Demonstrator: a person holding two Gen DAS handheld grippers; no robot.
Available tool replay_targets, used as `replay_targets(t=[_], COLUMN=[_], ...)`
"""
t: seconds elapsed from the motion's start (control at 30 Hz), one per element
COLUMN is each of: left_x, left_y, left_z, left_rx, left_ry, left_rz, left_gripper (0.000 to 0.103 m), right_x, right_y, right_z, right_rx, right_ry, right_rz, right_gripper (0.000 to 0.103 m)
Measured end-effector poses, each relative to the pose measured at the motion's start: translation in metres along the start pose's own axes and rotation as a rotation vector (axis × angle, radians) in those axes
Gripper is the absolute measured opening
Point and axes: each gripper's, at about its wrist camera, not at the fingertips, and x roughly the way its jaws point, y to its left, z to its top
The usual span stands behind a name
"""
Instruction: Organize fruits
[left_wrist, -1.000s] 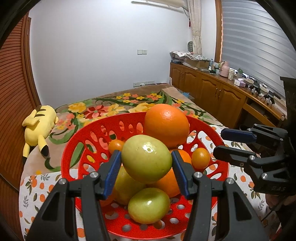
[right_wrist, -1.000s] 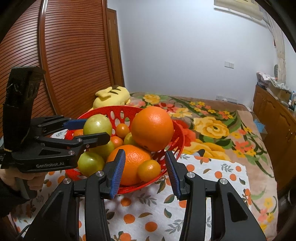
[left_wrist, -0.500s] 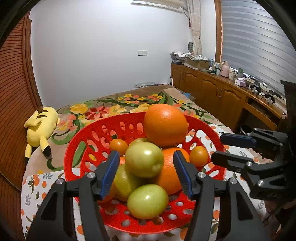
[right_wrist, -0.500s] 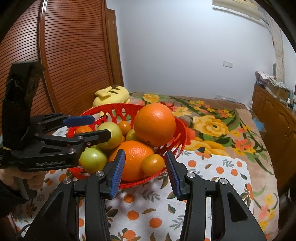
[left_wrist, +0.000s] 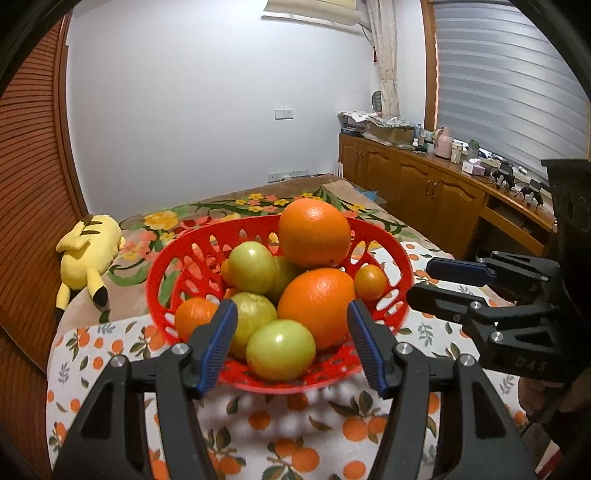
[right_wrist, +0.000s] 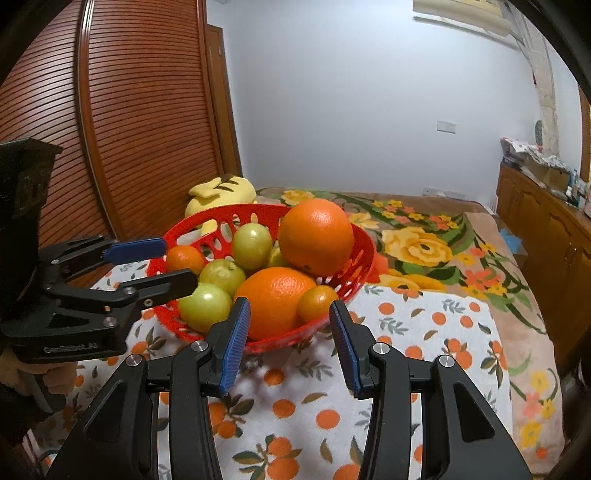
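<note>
Two grippers face one red basket (left_wrist: 400, 258) piled with fruit, and both stand spread wide with nothing between their blue pads. The left gripper (left_wrist: 291, 345) sits low at the basket's near rim, its fingers flanking the front of the pile without touching it. The right gripper (right_wrist: 286, 341) is just short of the basket on its own side, also holding nothing — in the left view it shows at the right edge, near the rim.

The basket stands on a cloth (right_wrist: 424, 332) printed with oranges. A big orange (left_wrist: 314, 232) tops the heap, with a second orange (left_wrist: 317, 304) below it toward the front. Four green fruits show: one (left_wrist: 280, 349) lowest at the front, one (left_wrist: 253, 321) just behind the left pad, one (left_wrist: 252, 266) higher up, and another partly hidden behind that. Small tangerines sit at the edges — one (left_wrist: 370, 281) by the right rim, one (left_wrist: 194, 315) by the left.

A yellow plush (left_wrist: 90, 254) lies on the floral bedspread (right_wrist: 424, 243) beyond the basket.
</note>
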Motion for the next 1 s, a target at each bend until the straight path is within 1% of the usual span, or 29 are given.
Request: replay_targets(t=[0.03, 0.1, 0.23, 0.33, 0.4, 0.43, 0.53, 0.67, 0.7, 0.73, 0.8, 0.9, 1.0], left_x=[-0.004, -0.011, -0.029, -0.044, -0.053, -0.058, -0.072, -0.089, -0.093, -0.096, -0.105, -0.116, -0.124], left_y=[0.000, -0.001, -0.002, -0.004, -0.004, -0.005, -0.008, -0.011, -0.012, -0.012, -0.014, -0.017, -0.018], left_z=[-0.002, -0.004, -0.007, -0.008, -0.009, -0.009, -0.010, -0.011, -0.011, -0.011, -0.011, -0.010, -0.009], left_rx=[-0.004, -0.004, -0.010, -0.016, -0.017, -0.018, -0.011, -0.008, -0.009, -0.011, -0.013, -0.004, -0.006], left_ry=[-0.002, -0.004, -0.022, -0.049, -0.060, -0.067, -0.087, -0.120, -0.126, -0.132, -0.150, -0.170, -0.176], left_rz=[0.001, 0.004, 0.010, 0.014, 0.016, 0.018, 0.025, 0.041, 0.037, 0.034, 0.034, 0.038, 0.047], left_gripper=[0.061, 0.061, 0.062, 0.065, 0.066, 0.066, 0.071, 0.072, 0.074, 0.076, 0.084, 0.091, 0.094], right_x=[-0.002, -0.008, -0.018, -0.030, -0.036, -0.040, -0.052, -0.067, -0.072, -0.075, -0.082, -0.091, -0.098], right_y=[0.002, 0.006, 0.011, 0.015, 0.017, 0.018, 0.022, 0.026, 0.026, 0.027, 0.027, 0.028, 0.027], right_z=[-0.001, -0.004, -0.008, -0.011, -0.011, -0.012, -0.011, -0.011, -0.010, -0.010, -0.009, -0.009, -0.009], right_rx=[0.000, -0.002, 0.005, 0.009, 0.009, 0.007, -0.002, -0.003, 0.003, 0.006, 0.006, 0.012, 0.019], right_ry=[-0.002, -0.006, -0.018, -0.032, -0.046, -0.055, -0.088, -0.129, -0.137, -0.142, -0.153, -0.174, -0.184], right_rz=[-0.003, -0.012, -0.024, -0.032, -0.045, -0.053, -0.079, -0.102, -0.100, -0.102, -0.111, -0.125, -0.133], right_gripper=[0.045, 0.050, 0.054, 0.058, 0.064, 0.069, 0.076, 0.086, 0.089, 0.090, 0.090, 0.093, 0.095])
